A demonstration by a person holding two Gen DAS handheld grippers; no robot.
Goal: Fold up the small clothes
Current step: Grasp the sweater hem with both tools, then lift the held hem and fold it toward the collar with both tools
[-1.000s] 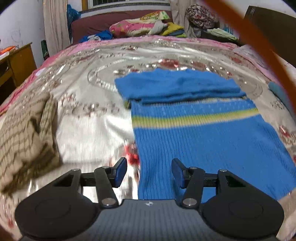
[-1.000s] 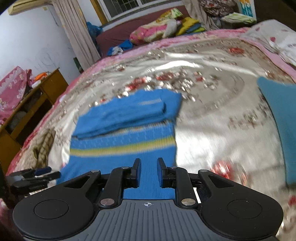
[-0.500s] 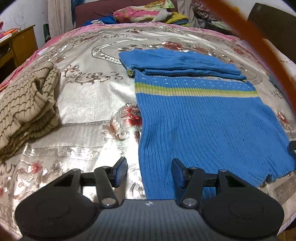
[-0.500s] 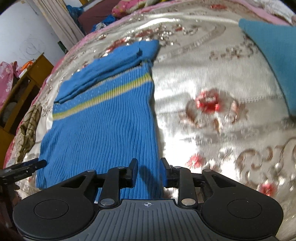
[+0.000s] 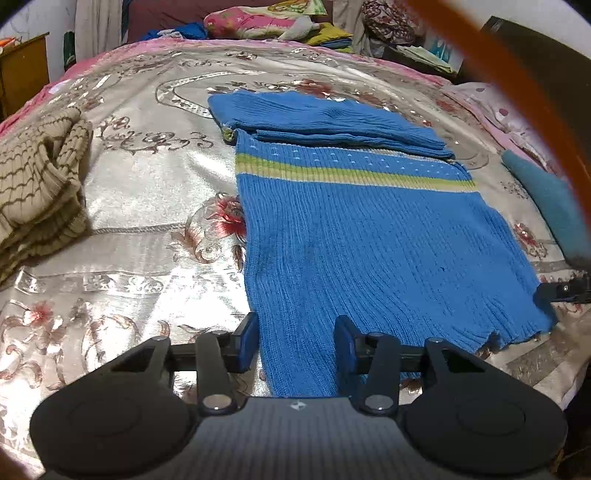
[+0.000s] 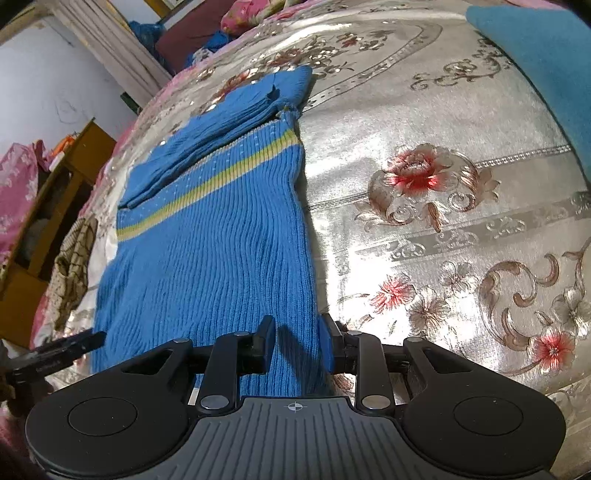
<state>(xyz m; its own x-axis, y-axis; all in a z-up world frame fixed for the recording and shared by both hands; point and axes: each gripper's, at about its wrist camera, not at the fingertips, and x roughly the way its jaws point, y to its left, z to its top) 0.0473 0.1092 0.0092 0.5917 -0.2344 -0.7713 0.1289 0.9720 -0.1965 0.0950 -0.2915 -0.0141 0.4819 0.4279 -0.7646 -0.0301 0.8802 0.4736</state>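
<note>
A blue knit sweater (image 5: 354, 236) with a yellow-green stripe lies flat on the bed, its sleeves folded across the top; it also shows in the right wrist view (image 6: 214, 236). My left gripper (image 5: 295, 341) is open, its fingers straddling the sweater's near left hem corner. My right gripper (image 6: 298, 341) is open, its fingers straddling the near right hem corner. Each gripper's tip shows at the edge of the other's view: the right one (image 5: 561, 290) in the left wrist view, the left one (image 6: 62, 345) in the right wrist view.
A silver floral bedspread (image 5: 147, 229) covers the bed. A folded tan striped garment (image 5: 37, 184) lies at the left. A teal garment (image 6: 543, 62) lies at the right. A wooden cabinet (image 6: 55, 206) stands beside the bed. Pillows and clothes (image 5: 266, 22) pile at the far end.
Both grippers have moved down and back to the sweater's near hem. The right gripper's fingers have opened wider around the hem corner.
</note>
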